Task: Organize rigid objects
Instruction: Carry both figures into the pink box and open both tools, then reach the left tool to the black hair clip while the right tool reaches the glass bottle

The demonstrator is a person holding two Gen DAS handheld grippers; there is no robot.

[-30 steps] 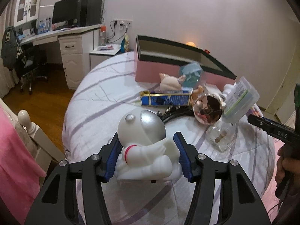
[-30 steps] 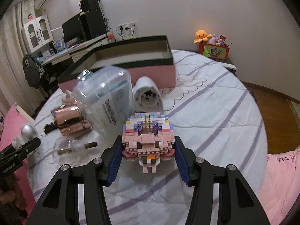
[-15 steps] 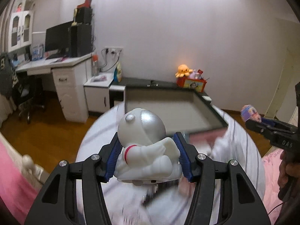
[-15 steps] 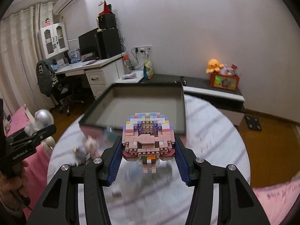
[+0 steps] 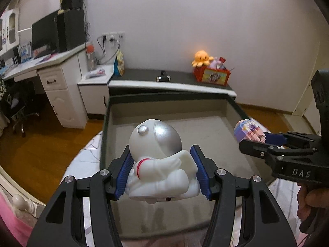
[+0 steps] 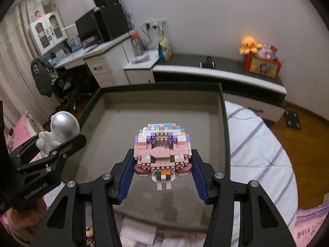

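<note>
Both hands carry loads above the open storage box [image 5: 164, 107], which sits on the striped bed [image 6: 257, 140]. Our left gripper [image 5: 162, 170] has its jaws pinching the white astronaut figure [image 5: 158, 156] by the body, blue pads pressed on either side, silver visor facing up and away from us. Our right gripper [image 6: 162, 175] has its jaws clamped on the pink brick-built figure [image 6: 162, 154], one pad on each flank, small legs dangling below the jaws.

Below and ahead of both sets of jaws lies the bare grey floor of the box; nothing is in it that we can see. From the left wrist view the right gripper [image 5: 265, 140] shows off to the right of our jaws, its brick figure [image 5: 248, 131] near the box's right wall. From the right wrist view the left gripper [image 6: 51, 150] and astronaut [image 6: 59, 131] sit over the box's left rim.

Step in hand, as we judge it: carrying, about to place. Next move calls for lowering each piece until it rests on the box floor, keeping the two well apart, then spreading the jaws. The astronaut needs to shift inward from the rim first.
</note>
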